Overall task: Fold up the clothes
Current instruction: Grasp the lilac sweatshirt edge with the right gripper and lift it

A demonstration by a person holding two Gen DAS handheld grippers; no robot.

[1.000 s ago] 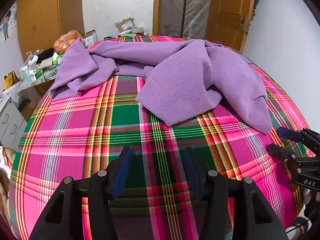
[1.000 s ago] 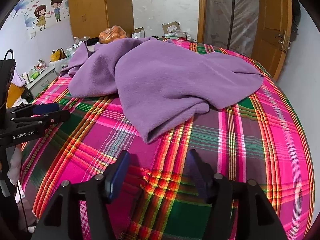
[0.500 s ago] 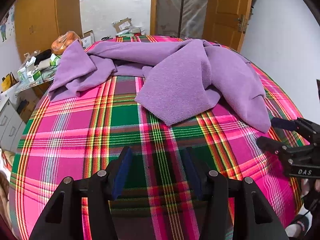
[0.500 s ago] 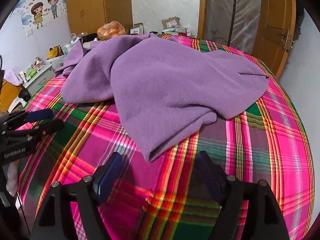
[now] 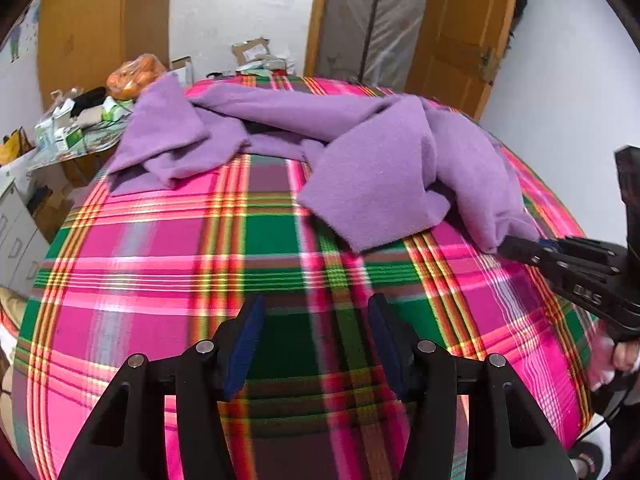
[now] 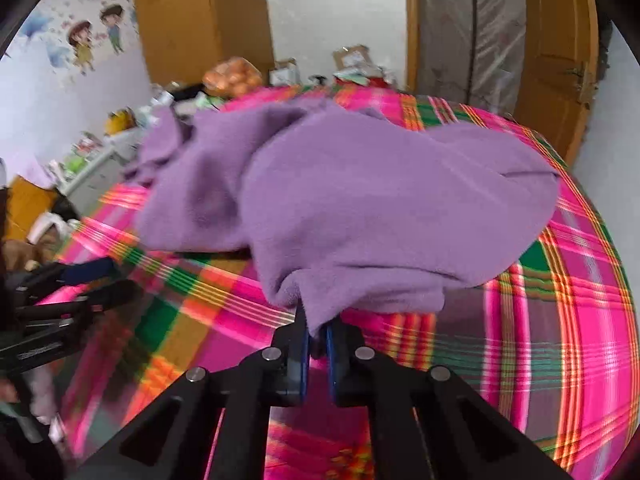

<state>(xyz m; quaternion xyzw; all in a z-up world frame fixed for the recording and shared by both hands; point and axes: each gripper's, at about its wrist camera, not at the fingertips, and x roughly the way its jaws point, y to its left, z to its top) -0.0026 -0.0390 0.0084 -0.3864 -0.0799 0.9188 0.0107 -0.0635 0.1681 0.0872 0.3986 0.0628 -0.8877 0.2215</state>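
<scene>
**Right claw bites the hem, left one waits over the plaid**

Your right gripper [image 6: 316, 338] has just snapped together, and there's fabric in it: the near corner of the purple garment [image 6: 360, 208] is pinched between the blue pads, only a small nib of cloth. Your left gripper [image 5: 316, 344] hangs with its jaws apart and nothing between them, over bare plaid bedspread [image 5: 160, 272], well short of the cloth.

The garment itself lies crumpled across the far half of the bed, one flap pointing toward you in the middle, another part bunched at the far left edge, and a long tail running to the right, where your claw has it.

Here's what I'd watch. That bite looks shallow, so a quick lift or a hard tug could slip the fleece straight out of the pads. Pull on one corner alone and the heap probably drags as a lump rather than spreading, and the far left part may slide off the bed toward the cluttered side table [image 5: 68, 136]. The pads sit low, so you might be nipping bedspread along with the garment, though I can't tell

Containers: beyond the far left corner, a clear bag [image 5: 134, 76] of orange fruit, and farther back some cardboard boxes [image 5: 252, 50], contents unseen
</scene>
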